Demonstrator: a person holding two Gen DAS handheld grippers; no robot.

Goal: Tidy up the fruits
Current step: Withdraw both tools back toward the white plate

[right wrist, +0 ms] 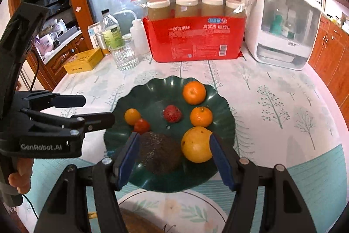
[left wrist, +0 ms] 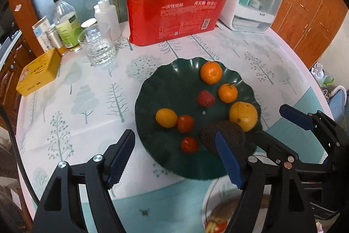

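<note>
Left wrist view: my left hand-held gripper (left wrist: pixel 174 158) stands wide apart, its blue ridged pads holding nothing, above the near rim of the scalloped dark green plate (left wrist: pixel 165 80). On the plate lie smooth oranges (left wrist: pixel 211 72), two glossy tomatoes (left wrist: pixel 185 123), a bumpy red lychee (left wrist: pixel 205 98) and a rough dark avocado (left wrist: pixel 222 134).

Right wrist view: my right hand-held gripper (right wrist: pixel 174 162) is about half open; the avocado (right wrist: pixel 160 153) and a large yellow-orange fruit (right wrist: pixel 197 146) sit between its pads on the plate, and I cannot tell whether either pad touches them. The surface (right wrist: pixel 272 102) wears a tree-printed cloth.
</note>
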